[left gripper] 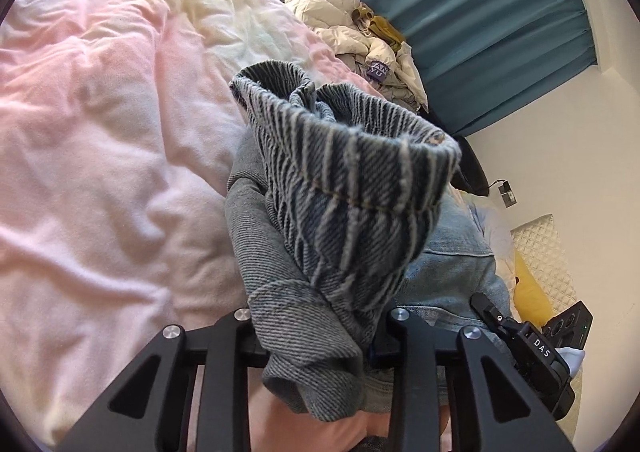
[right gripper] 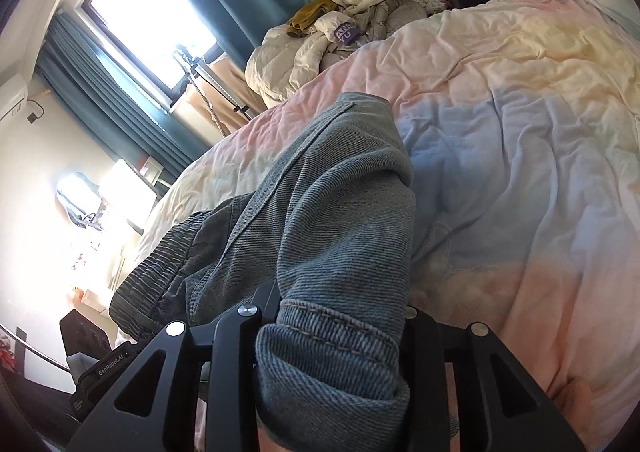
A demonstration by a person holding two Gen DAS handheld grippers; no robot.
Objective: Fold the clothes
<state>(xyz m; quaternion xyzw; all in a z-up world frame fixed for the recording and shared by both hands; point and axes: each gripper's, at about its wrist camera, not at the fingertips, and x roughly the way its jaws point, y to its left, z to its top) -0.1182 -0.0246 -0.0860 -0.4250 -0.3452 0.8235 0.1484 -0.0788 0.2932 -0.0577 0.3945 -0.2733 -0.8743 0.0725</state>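
Observation:
A pair of grey-blue denim trousers is held up over a bed by both grippers. In the left wrist view my left gripper (left gripper: pixel 320 336) is shut on the trousers (left gripper: pixel 344 204) near the gathered elastic waistband (left gripper: pixel 360 156), which stands up in front of the lens. In the right wrist view my right gripper (right gripper: pixel 332 332) is shut on a hemmed trouser leg end (right gripper: pixel 332 352); the rest of the trousers (right gripper: pixel 320 192) stretches away toward the ribbed waistband (right gripper: pixel 160 268). The other gripper (left gripper: pixel 532 348) shows at lower right in the left wrist view.
A pink, yellow and blue quilt (right gripper: pixel 500 124) covers the bed (left gripper: pixel 100 152). A heap of cream clothes (right gripper: pixel 340 28) lies at its far side below teal curtains (left gripper: pixel 500 12). A window (right gripper: pixel 148 8) and a white wall (left gripper: pixel 560 132) stand beyond.

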